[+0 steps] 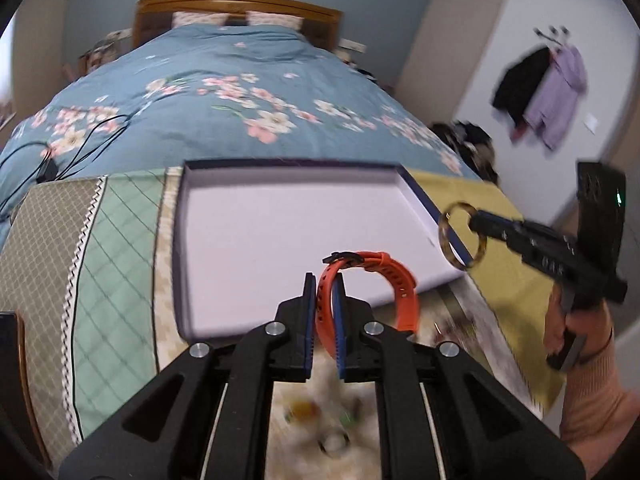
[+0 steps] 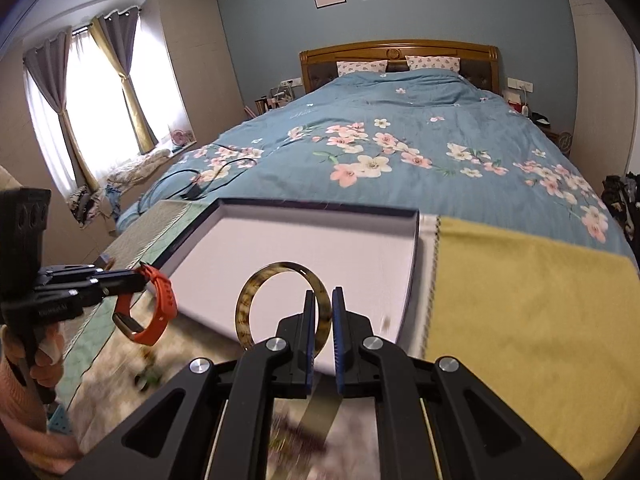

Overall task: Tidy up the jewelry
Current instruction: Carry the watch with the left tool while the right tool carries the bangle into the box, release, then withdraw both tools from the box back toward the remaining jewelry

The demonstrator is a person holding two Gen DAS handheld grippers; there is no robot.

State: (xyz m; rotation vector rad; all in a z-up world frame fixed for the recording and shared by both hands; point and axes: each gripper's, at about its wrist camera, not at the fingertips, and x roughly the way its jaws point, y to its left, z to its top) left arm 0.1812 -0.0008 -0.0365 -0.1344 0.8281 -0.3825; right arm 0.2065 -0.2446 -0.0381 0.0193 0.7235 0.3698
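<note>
A: Left wrist view: orange watch band (image 1: 366,292) is pinched between the jaws of the left gripper (image 1: 325,286), nearly closed on the strap, loop hanging out to the right. It's up in the air, over the near edge of the white tray (image 1: 280,224).

B: And the other one?

A: Right wrist view: tortoiseshell bangle (image 2: 284,304) clamped edge-on in the right gripper (image 2: 323,304), jaws almost fully closed on the rim, ring standing up to the left of the fingers. Also above the tray's near edge. Tray looks bare inside.

B: Tray sits where?

A: On the patterned cloth (image 1: 100,248) at the foot of the bed (image 2: 400,140), yellow cloth (image 2: 540,300) to its right. More small pieces lie blurred on the near surface below both grippers, can't tell what they are.

B: Risks?

A: Bangle is held by a thin hard rim, so my guess is it could pivot or slip out, then roll off the tray once let go. Strap is floppy and could snag a finger on release. The two grippers are fairly near each other too, so they could bump over the tray.
</note>
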